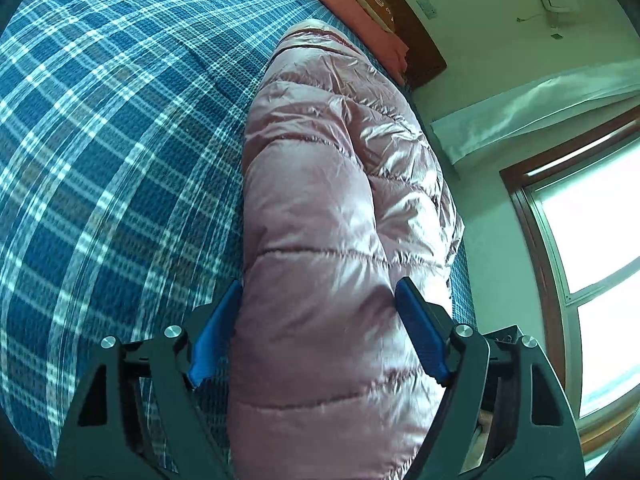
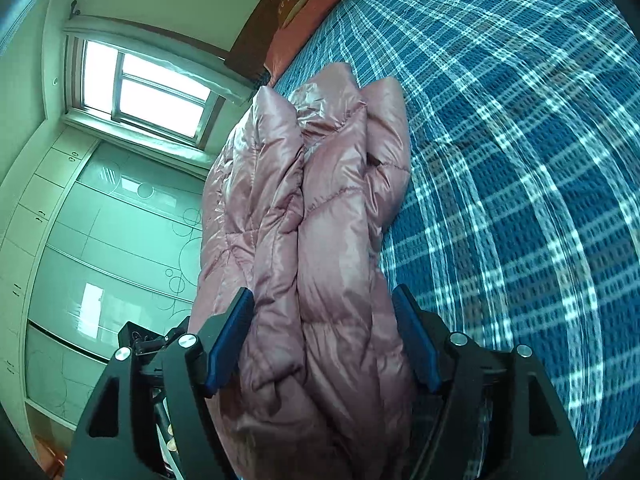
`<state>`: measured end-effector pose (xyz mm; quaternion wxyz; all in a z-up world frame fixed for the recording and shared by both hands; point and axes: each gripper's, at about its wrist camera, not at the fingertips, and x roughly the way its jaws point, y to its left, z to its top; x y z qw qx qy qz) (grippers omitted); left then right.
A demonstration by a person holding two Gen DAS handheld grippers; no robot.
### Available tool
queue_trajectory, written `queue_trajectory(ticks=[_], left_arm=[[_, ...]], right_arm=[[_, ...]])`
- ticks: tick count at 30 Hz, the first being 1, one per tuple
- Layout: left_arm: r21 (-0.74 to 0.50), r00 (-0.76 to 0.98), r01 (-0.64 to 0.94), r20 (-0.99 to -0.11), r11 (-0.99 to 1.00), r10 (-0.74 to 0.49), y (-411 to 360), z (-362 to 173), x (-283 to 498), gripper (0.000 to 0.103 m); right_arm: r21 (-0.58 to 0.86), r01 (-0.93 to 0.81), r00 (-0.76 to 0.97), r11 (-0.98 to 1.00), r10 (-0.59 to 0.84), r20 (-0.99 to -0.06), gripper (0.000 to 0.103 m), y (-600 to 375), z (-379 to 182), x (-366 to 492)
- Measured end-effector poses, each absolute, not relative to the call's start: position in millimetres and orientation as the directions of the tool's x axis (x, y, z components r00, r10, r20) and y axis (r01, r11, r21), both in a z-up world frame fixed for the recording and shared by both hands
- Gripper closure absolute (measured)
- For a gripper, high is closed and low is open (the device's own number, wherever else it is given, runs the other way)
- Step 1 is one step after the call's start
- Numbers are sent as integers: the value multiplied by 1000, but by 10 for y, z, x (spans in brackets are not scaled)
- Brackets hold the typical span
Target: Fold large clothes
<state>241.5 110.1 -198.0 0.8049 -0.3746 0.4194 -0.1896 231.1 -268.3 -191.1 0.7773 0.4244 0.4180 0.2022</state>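
Observation:
A puffy pink quilted jacket (image 1: 328, 184) lies bunched lengthwise on a blue plaid bedspread (image 1: 120, 140). My left gripper (image 1: 320, 282) straddles its near end. The blue pads (image 1: 420, 332) stand wide apart on either side of the padding without squeezing it. In the right wrist view the same jacket (image 2: 312, 200) shows as several thick folds along the edge of the bedspread (image 2: 520, 160). My right gripper (image 2: 323, 290) is spread around the near end too, with the fabric bulging loosely between its pads (image 2: 230, 336).
A pink pillow (image 1: 360, 4) and dark wooden headboard (image 1: 420, 52) lie at the far end of the bed. Beyond the bed's edge are a window (image 1: 592, 240) and, in the right wrist view, a wardrobe with glass sliding doors (image 2: 112, 240).

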Motion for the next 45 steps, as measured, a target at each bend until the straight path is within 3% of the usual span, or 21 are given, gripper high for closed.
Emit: queue_trajectory(ticks=[5, 7, 8, 9, 10, 13, 16, 27, 37, 45], left_arm=[[-782, 563, -20, -524, 623, -639, 1060, -2036, 2220, 24], [-775, 564, -26, -533, 632, -631, 1036, -2039, 2179, 32], [-767, 564, -29, -542, 641, -622, 1026, -2028, 2160, 35], [-762, 563, -27, -546, 647, -620, 1016, -2010, 2143, 40], [-758, 563, -25, -550, 652, -617, 1012, -1993, 2122, 44], [-755, 562, -21, -551, 655, -617, 1023, -1964, 2049, 52], [-761, 561, -23, -547, 648, -622, 1047, -2014, 1960, 54], [-782, 626, -64, -515, 620, -585, 1068, -2149, 1803, 54], [-776, 661, -152, -540, 612, -522, 1073, -2134, 1543, 38], [-741, 666, -182, -577, 647, -473, 1074, -2071, 1255, 34]], right_arm=[[848, 31, 554, 530, 697, -456, 31, -2676, -2003, 2066], [840, 19, 554, 543, 693, -461, 32, -2632, -1993, 2018], [835, 18, 551, 550, 691, -468, 36, -2604, -1975, 1997], [841, 15, 541, 541, 703, -462, 52, -2574, -1966, 1983], [850, 13, 539, 527, 712, -450, 61, -2554, -1955, 1960], [853, 0, 542, 522, 717, -439, 72, -2495, -1903, 1872], [859, -3, 543, 512, 722, -429, 73, -2490, -1931, 1784], [887, 36, 595, 460, 703, -389, 73, -2585, -2267, 1671], [871, 71, 644, 487, 644, -413, 52, -2628, -2165, 1270], [867, 118, 668, 484, 607, -430, 49, -2706, -2124, 871]])
